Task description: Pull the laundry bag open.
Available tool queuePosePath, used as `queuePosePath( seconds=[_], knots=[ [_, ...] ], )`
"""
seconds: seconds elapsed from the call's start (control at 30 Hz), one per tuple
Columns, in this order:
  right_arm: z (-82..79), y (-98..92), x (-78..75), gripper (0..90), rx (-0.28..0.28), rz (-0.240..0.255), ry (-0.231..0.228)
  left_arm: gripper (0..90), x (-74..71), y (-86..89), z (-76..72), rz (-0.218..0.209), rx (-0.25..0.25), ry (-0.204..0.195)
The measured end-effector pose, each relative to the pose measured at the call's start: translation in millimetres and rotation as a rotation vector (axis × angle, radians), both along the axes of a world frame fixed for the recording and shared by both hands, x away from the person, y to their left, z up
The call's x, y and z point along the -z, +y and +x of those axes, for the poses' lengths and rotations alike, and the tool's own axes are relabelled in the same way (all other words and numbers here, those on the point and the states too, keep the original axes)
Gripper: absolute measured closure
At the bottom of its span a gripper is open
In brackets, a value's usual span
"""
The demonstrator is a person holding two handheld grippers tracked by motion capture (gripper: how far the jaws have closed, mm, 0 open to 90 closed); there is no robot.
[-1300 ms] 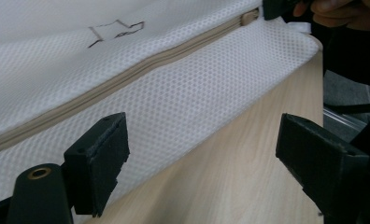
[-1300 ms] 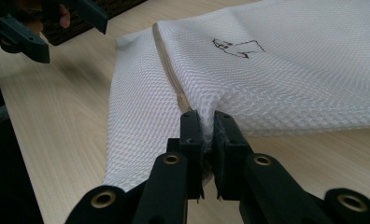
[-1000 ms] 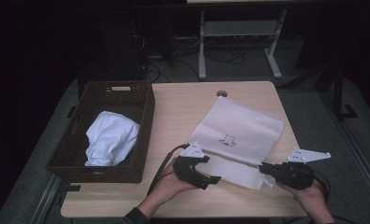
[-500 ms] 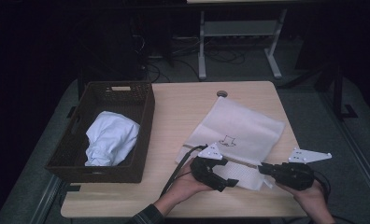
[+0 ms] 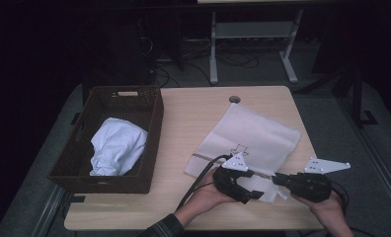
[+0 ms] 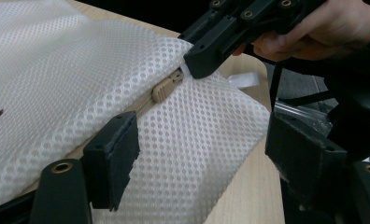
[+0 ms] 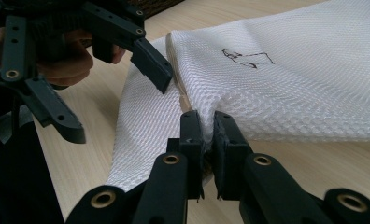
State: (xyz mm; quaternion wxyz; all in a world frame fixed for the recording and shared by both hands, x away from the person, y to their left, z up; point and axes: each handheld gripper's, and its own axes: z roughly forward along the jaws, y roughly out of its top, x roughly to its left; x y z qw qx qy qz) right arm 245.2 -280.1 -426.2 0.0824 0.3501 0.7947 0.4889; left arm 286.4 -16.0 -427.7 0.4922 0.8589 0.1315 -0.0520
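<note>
A white mesh laundry bag (image 5: 255, 136) lies flat on the wooden table, with a small black drawing on it (image 7: 248, 58). My right gripper (image 7: 208, 125) is shut on the bag's near edge, close to the beige zipper pull (image 6: 167, 88). In the high view it sits at the front right (image 5: 278, 179). My left gripper (image 6: 206, 140) stands open over the bag's near corner, facing the zipper pull. Its jaws have just been closing, with mesh lying between them but not pinched. In the high view the left gripper (image 5: 253, 194) is just left of the right one.
A dark wicker basket (image 5: 155, 123) stands at the table's left and holds a crumpled white cloth (image 5: 117, 145). A cable hole (image 5: 234, 99) sits near the table's far edge. Bare wood (image 5: 193, 118) lies between basket and bag. Desk legs and cables are behind.
My left gripper has moved right along the table's front onto the bag's near corner, close to the right gripper. The right gripper has kept still on the bag's edge.
</note>
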Motion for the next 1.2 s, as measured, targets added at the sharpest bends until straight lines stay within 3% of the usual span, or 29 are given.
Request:
queuePosePath(
  seconds=[0.3,0.87,1.1,1.2],
  knots=[
    [-1.1,-0.1,-1.0,82.7,-0.015,0.015,-0.009,34.4,2.6,-10.3,-0.3,0.007,0.015,0.005],
    [-1.8,-2.7,-1.7,82.8,-0.014,0.019,-0.012,37.5,4.0,-14.4,5.3,0.015,0.007,-0.001],
    [-1.7,-2.6,-1.5,82.8,-0.007,0.014,-0.016,39.9,4.2,-19.0,1.6,0.012,0.043,0.006],
    [-1.9,-2.5,-1.5,82.8,-0.008,0.013,-0.016,45.8,4.9,-18.6,5.1,0.013,0.023,0.012]
  ],
)
